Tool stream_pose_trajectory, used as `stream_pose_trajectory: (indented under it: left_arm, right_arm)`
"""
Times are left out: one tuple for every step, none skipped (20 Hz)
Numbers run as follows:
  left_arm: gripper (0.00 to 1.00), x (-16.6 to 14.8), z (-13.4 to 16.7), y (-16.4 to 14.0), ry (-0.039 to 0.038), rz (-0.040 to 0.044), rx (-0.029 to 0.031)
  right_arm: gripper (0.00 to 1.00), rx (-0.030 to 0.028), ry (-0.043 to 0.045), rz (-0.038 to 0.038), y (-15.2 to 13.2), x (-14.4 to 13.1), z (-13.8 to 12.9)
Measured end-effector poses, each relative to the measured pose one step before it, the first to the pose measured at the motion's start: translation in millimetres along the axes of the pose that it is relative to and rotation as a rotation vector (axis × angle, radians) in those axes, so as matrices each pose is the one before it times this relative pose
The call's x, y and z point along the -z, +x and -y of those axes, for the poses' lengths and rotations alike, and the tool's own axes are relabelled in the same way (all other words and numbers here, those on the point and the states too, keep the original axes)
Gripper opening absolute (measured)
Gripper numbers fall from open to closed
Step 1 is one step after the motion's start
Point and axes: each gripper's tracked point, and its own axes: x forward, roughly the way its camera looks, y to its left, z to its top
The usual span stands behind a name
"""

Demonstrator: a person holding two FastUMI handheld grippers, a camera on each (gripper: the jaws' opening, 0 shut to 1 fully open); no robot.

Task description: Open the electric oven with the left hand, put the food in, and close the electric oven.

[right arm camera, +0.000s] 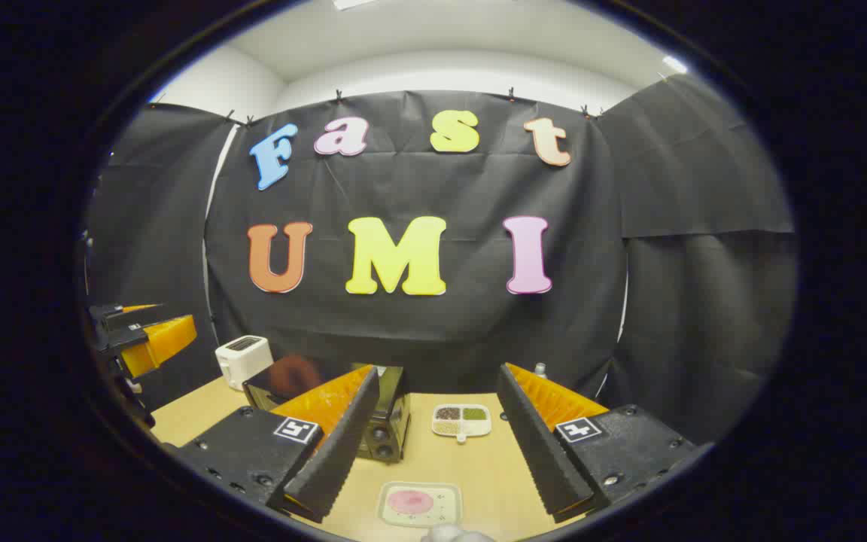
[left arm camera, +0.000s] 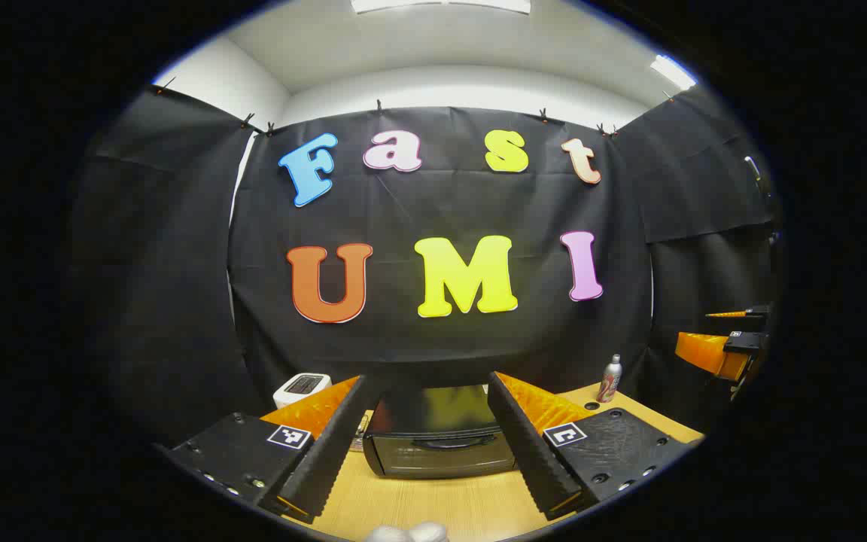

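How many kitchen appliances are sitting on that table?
2: a black electric oven at the table's middle, door shut, and a white toaster behind it to the left by the wall. Others may be hidden behind the fingers.

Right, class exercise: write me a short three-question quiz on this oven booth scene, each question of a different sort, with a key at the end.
1. True or false: the electric oven has its door shut.
2. Multiple choice: in the right gripper view, what lies on the table between the right gripper fingers, nearest the camera?
A. a white toaster
B. a tray with a pink round food
C. a silver bottle
3. Fill in: the left gripper stands ____, holding nothing.

Key:
1. True.
2. B: the pink food tray. The toaster stands far left; the divided dish lies farther back.
3. Open.
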Motion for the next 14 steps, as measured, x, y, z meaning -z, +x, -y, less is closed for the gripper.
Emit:
stream_pose_trajectory:
  left_arm:
    - [0.96,0.71,-1.55,-0.79,-0.00058,0.00000,-0.00071]
    - [0.96,0.51,-0.29,-1.20,-0.00128,-0.00198,-0.00001]
    - [0.96,0.04,-0.39,0.99,-0.00025,0.00045,0.00075]
    - [0.96,-0.30,-0.65,-0.30,0.00162,-0.00125,0.00108]
    - [0.96,0.81,1.20,0.21,0.00128,-0.00165,0.00265]
    - [0.96,0.01,-0.67,-1.19,-0.00162,0.00341,-0.00058]
    - [0.96,0.12,1.11,1.22,-0.00083,0.00050,0.00211]
    - [0.96,1.26,1.75,1.78,-0.00045,-0.00121,0.00284]
    - [0.96,0.07,1.64,0.36,-0.00023,-0.00150,0.00207]
    - [0.96,0.25,1.12,-0.79,-0.00054,-0.00042,0.00295]
    - [0.96,1.02,2.18,-0.46,0.00040,0.00017,0.00476]
    - [0.96,0.99,1.05,3.24,0.00210,-0.00110,0.00256]
    - [0.96,1.77,1.49,2.32,0.00368,-0.00329,0.00305]
    - [0.96,2.29,1.38,2.40,0.00159,-0.00042,0.00327]
  right_arm:
    - [0.99,-0.00035,-0.00236,0.00034,-0.67,-0.29,-0.47]
    - [0.99,0.00215,-0.00288,0.00105,-1.04,0.17,-0.09]
    - [0.99,0.00297,-0.00348,-0.00076,-1.70,0.33,0.52]
    - [0.96,0.00142,-0.00159,0.00058,-0.95,1.32,0.54]
    - [0.99,0.00193,-0.00128,-0.00236,-0.67,-0.06,0.48]
    - [0.96,0.00262,-0.00023,-0.00284,-0.25,1.25,1.23]
    - [0.96,-0.00210,0.00323,0.00170,-1.09,-0.96,0.32]
    - [0.99,0.00532,-0.00059,-0.00185,-0.90,0.92,1.96]
    - [0.99,0.00444,-0.00139,0.00031,-0.33,0.52,2.31]
    - [0.99,0.00203,0.00099,-0.00079,-0.42,-0.17,-0.33]
    - [0.96,0.00079,0.00192,-0.00199,-0.98,0.10,0.78]
    - [0.96,-0.00040,0.00057,-0.00379,-0.02,0.73,0.23]
    - [0.96,-0.00053,-0.00007,0.00175,-0.38,-0.71,1.00]
    - [0.96,0.00102,-0.00340,-0.00351,0.56,0.67,0.83]
